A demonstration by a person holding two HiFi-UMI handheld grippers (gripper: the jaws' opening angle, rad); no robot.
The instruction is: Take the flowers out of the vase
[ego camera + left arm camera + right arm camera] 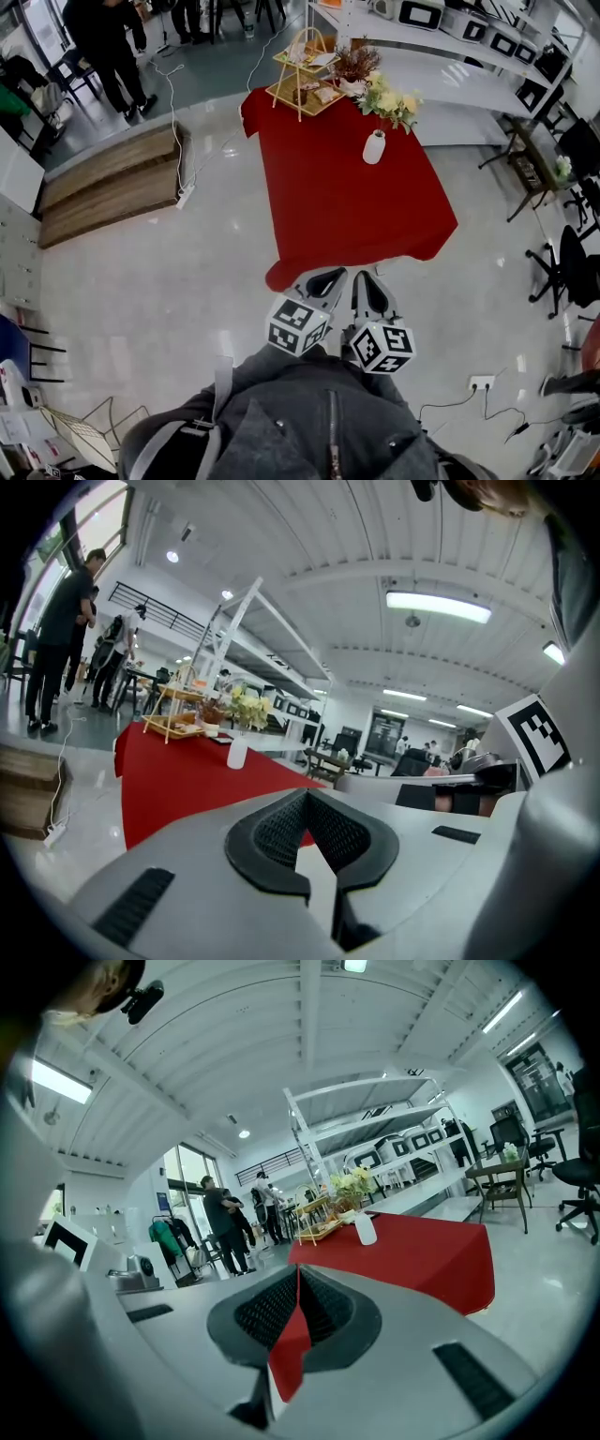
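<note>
The left gripper (323, 279) (307, 794) and the right gripper (373, 286) (298, 1274) sit side by side, level and close to the person's chest, each with its jaws closed tip to tip and nothing between them. At twelve o'clock, just past the tips, hangs the near hem of the red cloth (347, 206) that covers the table (187, 771). Its corners drop at eleven and one o'clock. Far up the cloth toward twelve o'clock stands the white vase (374, 147) (238, 752) (366, 1230), near the right-hand edge, with the yellow flowers (389, 101) (246, 705) (352, 1183) showing above its neck. A tiered stand (302, 75) holds the far left corner. The shiny floor (169, 281) lies bare from eight to ten o'clock, up to a wooden platform (108, 178). At three o'clock the strip of floor is narrower, bounded by chairs (567, 267). White shelving (469, 66) runs close behind the table at one o'clock.
</note>
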